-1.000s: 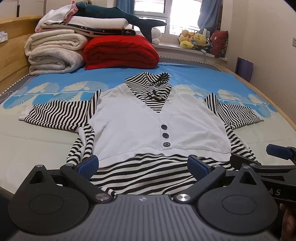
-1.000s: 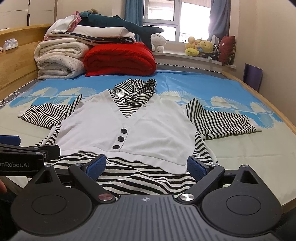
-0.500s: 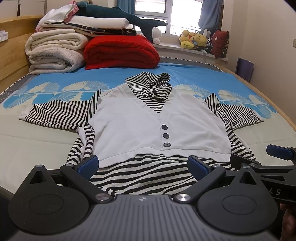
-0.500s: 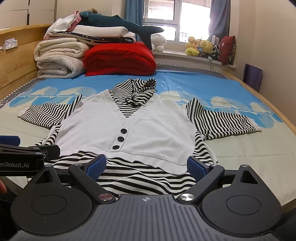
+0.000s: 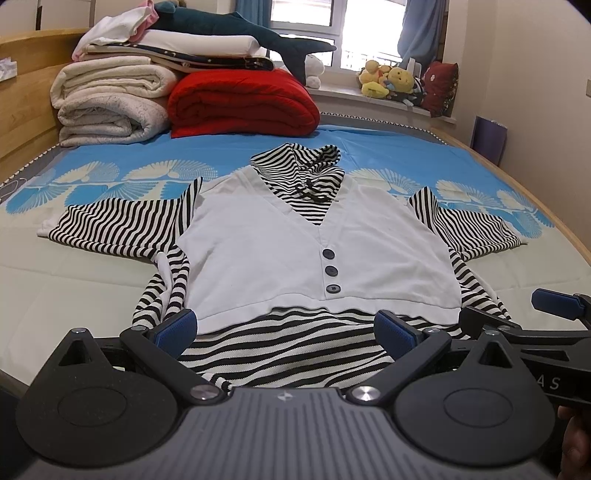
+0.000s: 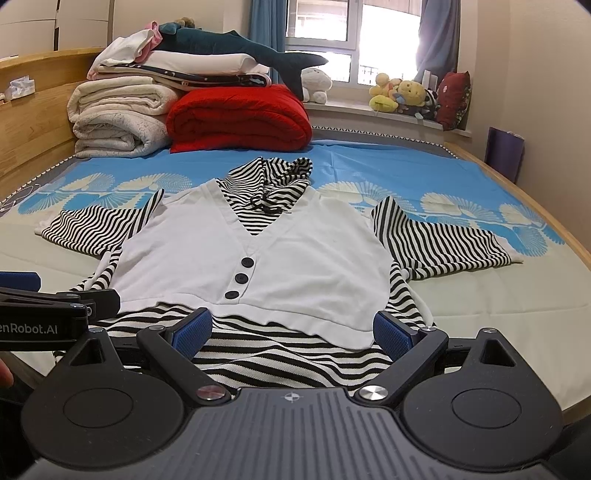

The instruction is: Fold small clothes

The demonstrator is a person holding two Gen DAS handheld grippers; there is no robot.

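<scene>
A small top (image 5: 280,243) lies flat on the bed, front up: a white vest panel with three dark buttons over black-and-white stripes, sleeves spread to both sides, striped hood at the far end. It also shows in the right wrist view (image 6: 295,266). My left gripper (image 5: 284,328) is open and empty over the striped hem, left of centre. My right gripper (image 6: 291,332) is open and empty over the hem's right part. Each gripper shows at the edge of the other's view.
The bed (image 5: 74,288) has a blue and cream sheet with wooden side rails. Folded white blankets (image 5: 110,99), a red quilt (image 5: 243,103) and a plush shark (image 5: 236,26) are stacked at the far end. Soft toys (image 6: 402,94) sit on the windowsill.
</scene>
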